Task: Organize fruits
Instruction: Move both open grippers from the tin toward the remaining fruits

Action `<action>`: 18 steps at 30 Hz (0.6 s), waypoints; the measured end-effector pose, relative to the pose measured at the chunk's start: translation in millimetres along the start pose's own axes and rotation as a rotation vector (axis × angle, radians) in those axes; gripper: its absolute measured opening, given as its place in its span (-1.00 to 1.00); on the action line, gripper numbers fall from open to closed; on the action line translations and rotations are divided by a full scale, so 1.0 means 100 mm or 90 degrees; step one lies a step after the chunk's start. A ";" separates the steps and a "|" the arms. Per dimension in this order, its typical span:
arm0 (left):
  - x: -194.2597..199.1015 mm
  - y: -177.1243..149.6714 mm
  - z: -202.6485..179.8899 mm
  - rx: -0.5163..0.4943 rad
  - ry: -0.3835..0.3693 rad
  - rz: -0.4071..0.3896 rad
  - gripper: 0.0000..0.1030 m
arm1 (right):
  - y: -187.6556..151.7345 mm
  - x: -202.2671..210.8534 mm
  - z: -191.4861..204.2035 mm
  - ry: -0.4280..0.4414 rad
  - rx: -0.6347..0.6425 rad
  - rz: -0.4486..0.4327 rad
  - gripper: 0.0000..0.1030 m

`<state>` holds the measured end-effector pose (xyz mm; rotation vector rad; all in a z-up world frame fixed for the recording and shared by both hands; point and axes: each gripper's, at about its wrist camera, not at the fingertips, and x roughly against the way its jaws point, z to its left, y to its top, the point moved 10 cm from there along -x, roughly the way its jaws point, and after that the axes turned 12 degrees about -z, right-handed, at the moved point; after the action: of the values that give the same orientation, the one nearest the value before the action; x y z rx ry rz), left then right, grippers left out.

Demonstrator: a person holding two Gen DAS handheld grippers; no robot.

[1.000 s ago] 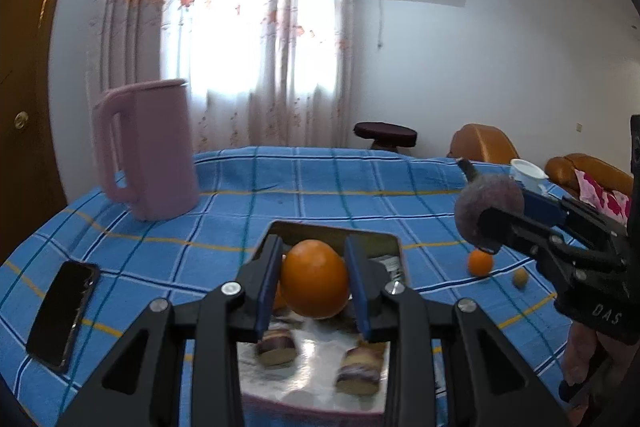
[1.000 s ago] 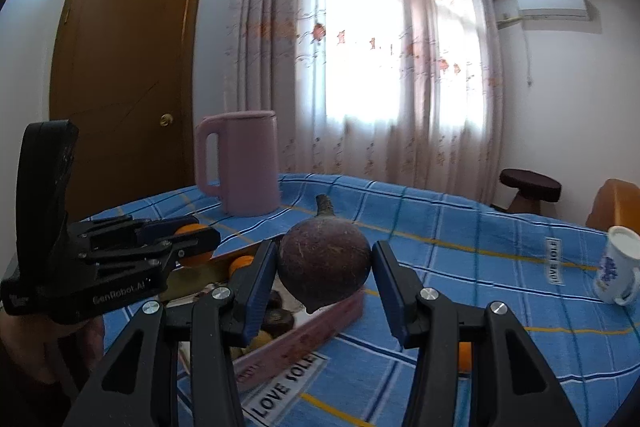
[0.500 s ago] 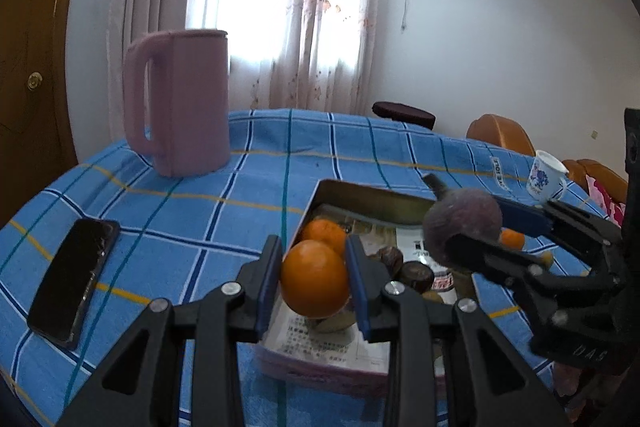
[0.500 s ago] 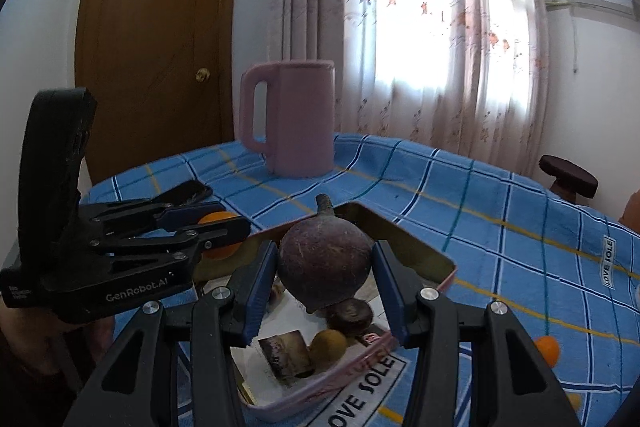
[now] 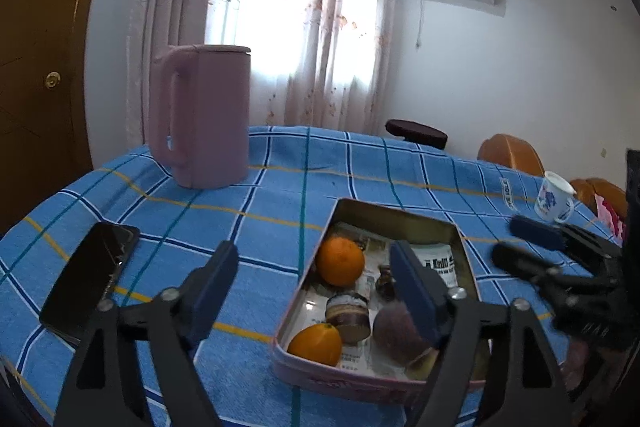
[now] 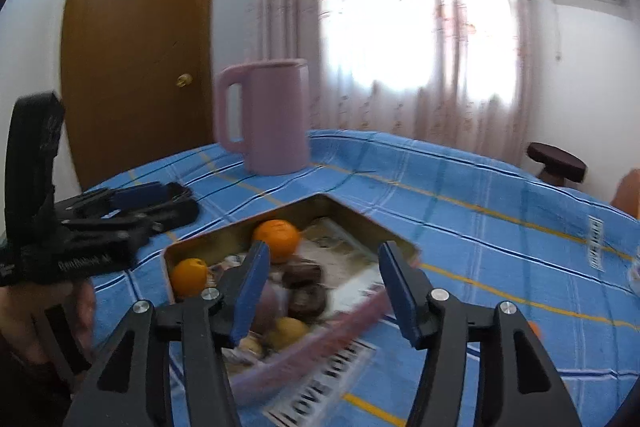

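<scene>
Left gripper (image 5: 316, 287) is gaping wide, holding nothing; right gripper (image 6: 324, 287) is likewise spread and holding nothing; two oranges (image 5: 340, 261) and a purple fruit (image 5: 394, 327) are lying inside the tin (image 5: 400, 217).

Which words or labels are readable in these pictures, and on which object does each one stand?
"LOVE", next word blurred: blue checked tablecloth, printed patch.
Blurred lettering on the black left gripper: unreadable.
Print on paper lining the pink rectangular tin: too small.
Blue pattern on white mug: illegible.
</scene>
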<state>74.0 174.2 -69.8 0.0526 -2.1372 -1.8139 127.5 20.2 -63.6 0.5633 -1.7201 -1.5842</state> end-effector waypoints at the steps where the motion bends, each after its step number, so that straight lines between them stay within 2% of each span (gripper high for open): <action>1: 0.00 0.01 -0.02 0.000 -0.003 -0.002 0.61 | 0.00 0.07 -0.10 -0.009 -0.001 -0.001 0.15; 6: 0.00 0.08 -0.24 -0.014 -0.023 -0.008 0.69 | -0.08 0.45 -0.73 -0.094 -0.004 0.015 0.18; 12: -0.03 0.10 -0.90 -0.058 -0.090 -0.007 0.83 | -0.18 0.94 -1.62 -0.215 -0.062 0.025 0.18; 15: -0.06 0.07 -1.26 -0.081 -0.129 0.006 0.87 | -0.27 1.04 -1.88 -0.239 -0.083 0.046 0.18; 18: -0.12 -0.01 -1.61 -0.116 -0.156 0.021 0.89 | -0.39 1.02 -1.89 -0.227 -0.088 0.076 0.18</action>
<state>129.5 23.4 -53.0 -0.2608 -2.1018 -2.0798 197.6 -186.1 -82.3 0.1102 -1.8400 -1.7788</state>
